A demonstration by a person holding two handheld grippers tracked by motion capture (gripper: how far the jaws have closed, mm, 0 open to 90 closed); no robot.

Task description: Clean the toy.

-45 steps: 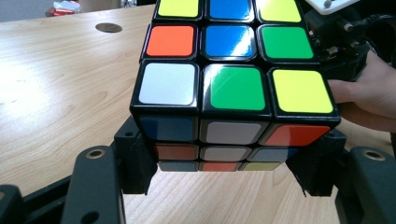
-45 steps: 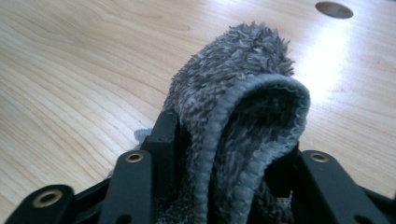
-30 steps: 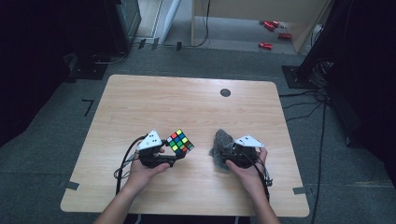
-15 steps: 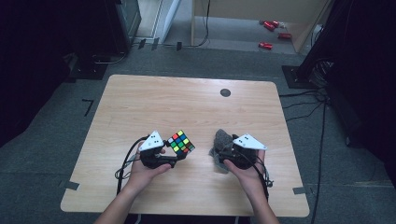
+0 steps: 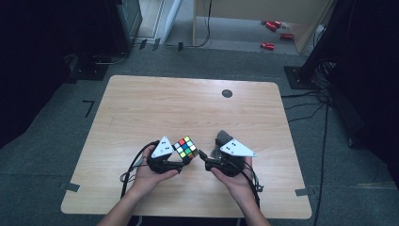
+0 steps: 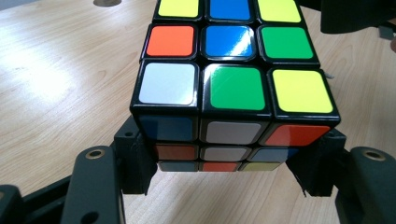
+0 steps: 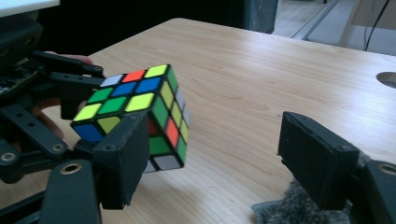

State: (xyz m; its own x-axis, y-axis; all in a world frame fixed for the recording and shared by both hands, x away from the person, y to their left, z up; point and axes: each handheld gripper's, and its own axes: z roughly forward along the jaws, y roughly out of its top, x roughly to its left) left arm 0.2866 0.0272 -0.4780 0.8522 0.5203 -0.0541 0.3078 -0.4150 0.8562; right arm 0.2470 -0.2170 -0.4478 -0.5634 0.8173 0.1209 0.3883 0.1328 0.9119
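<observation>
The puzzle cube (image 5: 185, 147), a scrambled one with coloured squares, is held off the wooden table (image 5: 155, 103) near its front edge, between the person's two hands. On the left, the left gripper (image 5: 181, 162) is clamped on it: in the left gripper view the two black jaws press against opposite sides of the cube's (image 6: 231, 88) lower layers, and its top face shows white, green and yellow squares in the near row. The left hand (image 5: 149, 172) wraps the gripper's body from below. Just to the right, the right gripper (image 5: 203, 157) points toward the cube with its jaws apart; they have just been closing, with nothing pinched between them. In the right gripper view the cube (image 7: 135, 114) sits behind the left jaw, apart from the right one. A grey fuzzy thing (image 5: 220, 141) lies on the table beside the right hand (image 5: 233, 176).
</observation>
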